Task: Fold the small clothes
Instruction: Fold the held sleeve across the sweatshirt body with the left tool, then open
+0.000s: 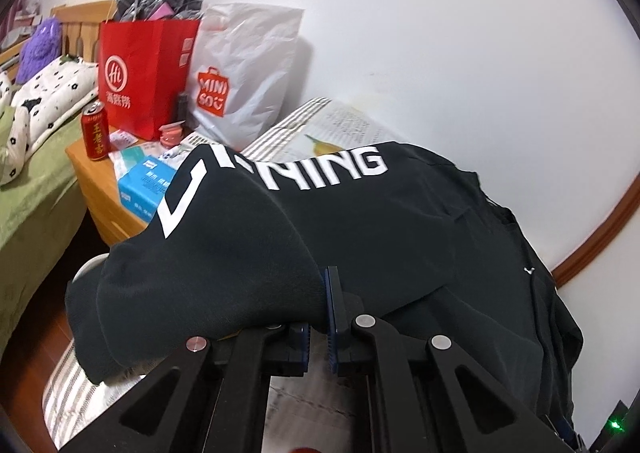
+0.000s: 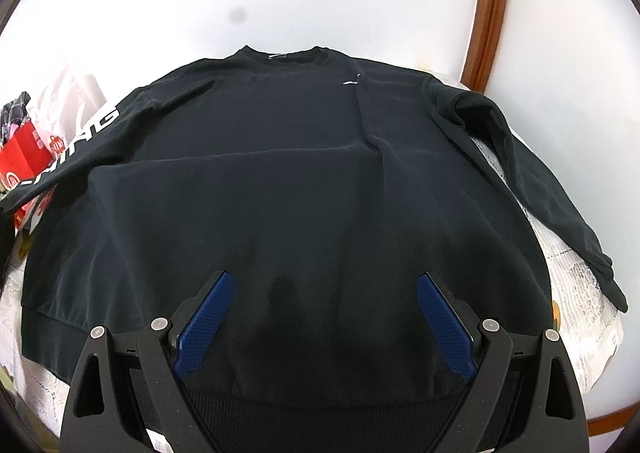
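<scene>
The fold has barely begun. The black sweatshirt [image 2: 280,181] lies spread flat, face up, on a newspaper-covered tabletop [image 2: 576,281], collar at the far edge and hem nearest the right gripper; body and right sleeve [image 2: 532,173] are unfolded.

On the left, the left gripper [image 1: 320,293] has its jaws together, clamped on the cuff end of the left sleeve [image 1: 224,237], the one with white lettering. The cloth bunches over its left finger and drapes down, raised off the surface, so the first sleeve fold looks to be under way. What remains, by my judgement: lay this sleeve across the chest, do the same with the other, then fold the body.

Beyond the left gripper and to its left stands clutter: a red can [image 1: 94,130], a blue tissue pack [image 1: 142,189], a red paper bag [image 1: 146,69] and a white plastic bag [image 1: 244,69] against the wall. The can and pack sit near the lifted sleeve and could be brushed if it swings outward.

On the right, the right gripper [image 2: 326,329] hangs above the hem with its fingers apart, nothing between them. Ahead of it the chest is clear for the sleeve to land; the right sleeve trails off to its right, near the tabletop's edge.
</scene>
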The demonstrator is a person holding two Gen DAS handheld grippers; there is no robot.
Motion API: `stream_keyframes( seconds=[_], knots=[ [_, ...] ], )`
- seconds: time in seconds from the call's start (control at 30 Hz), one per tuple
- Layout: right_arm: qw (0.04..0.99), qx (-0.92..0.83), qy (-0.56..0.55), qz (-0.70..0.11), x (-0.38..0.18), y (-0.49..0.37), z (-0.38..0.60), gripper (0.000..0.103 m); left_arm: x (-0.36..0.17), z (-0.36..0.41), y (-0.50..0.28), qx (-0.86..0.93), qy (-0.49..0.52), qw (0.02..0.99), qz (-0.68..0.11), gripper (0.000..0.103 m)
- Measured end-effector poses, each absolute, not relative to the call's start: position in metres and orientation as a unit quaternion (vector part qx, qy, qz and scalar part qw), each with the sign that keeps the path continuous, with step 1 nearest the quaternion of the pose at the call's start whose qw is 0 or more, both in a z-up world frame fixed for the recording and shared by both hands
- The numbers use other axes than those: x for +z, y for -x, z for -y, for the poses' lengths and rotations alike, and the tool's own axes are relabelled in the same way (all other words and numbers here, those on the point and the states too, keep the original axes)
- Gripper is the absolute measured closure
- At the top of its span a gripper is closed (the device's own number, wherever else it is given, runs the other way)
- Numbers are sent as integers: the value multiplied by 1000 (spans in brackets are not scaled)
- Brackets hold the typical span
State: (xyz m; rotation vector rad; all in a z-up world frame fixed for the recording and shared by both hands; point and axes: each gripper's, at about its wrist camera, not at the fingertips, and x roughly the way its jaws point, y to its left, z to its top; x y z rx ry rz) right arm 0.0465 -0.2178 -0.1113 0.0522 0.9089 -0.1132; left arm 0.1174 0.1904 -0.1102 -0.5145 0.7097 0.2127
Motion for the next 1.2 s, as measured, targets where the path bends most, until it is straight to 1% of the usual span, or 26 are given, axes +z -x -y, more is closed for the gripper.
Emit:
stream_keyframes(
  seconds=[0.37, 0.8, 0.97, 1.2],
  knots=[
    [899, -59, -53, -432, -111, -35, 248, 11, -96, -154, -117, 89, 227, 908, -340, 96],
    [904, -73, -60, -417, -95, -24, 274, 11, -52, -125, -140, 77, 200, 927, -308, 96],
    [908, -81, -59, -406, -85, -23, 287, 11, -43, -98, -159, 53, 179, 932, -312, 96],
    [911, -96, -48, -398, -84, -16, 303, 11, -46, -43, -192, 20, 146, 932, -331, 96]
  ],
)
